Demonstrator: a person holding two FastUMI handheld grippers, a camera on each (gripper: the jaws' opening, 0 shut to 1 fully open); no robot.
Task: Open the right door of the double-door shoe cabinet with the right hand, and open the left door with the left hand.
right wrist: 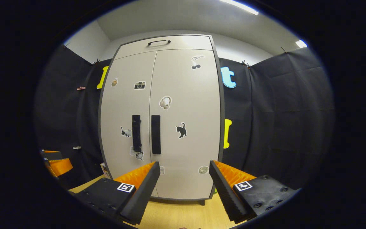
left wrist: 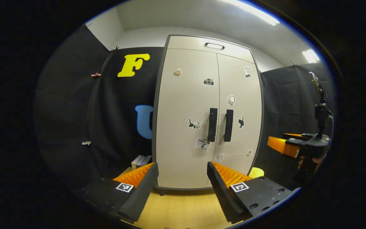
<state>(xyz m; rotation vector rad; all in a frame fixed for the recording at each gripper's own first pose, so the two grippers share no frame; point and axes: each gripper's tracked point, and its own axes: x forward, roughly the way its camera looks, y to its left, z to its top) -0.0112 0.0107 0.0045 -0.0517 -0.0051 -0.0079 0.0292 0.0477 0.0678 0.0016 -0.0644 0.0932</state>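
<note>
Before both open tongs point(left wrist: 182, 178) point(right wrist: 183, 178), shoe cabinet point(right wrist: 160, 127) (doors shut, contents hidden), handles ungrasped.

Word "Love" legible on sticker point(left wrist: 201, 142) low on left door point(left wrist: 184, 117) of shoe cabinet, beside left handle point(left wrist: 212, 124). Other door stickers carry pictures, no readable words. Square coded markers on grippers carry no readable text.

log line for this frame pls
phase: approach | cabinet doors: both closed | left gripper: open, off handle | right gripper: open, off handle
</note>
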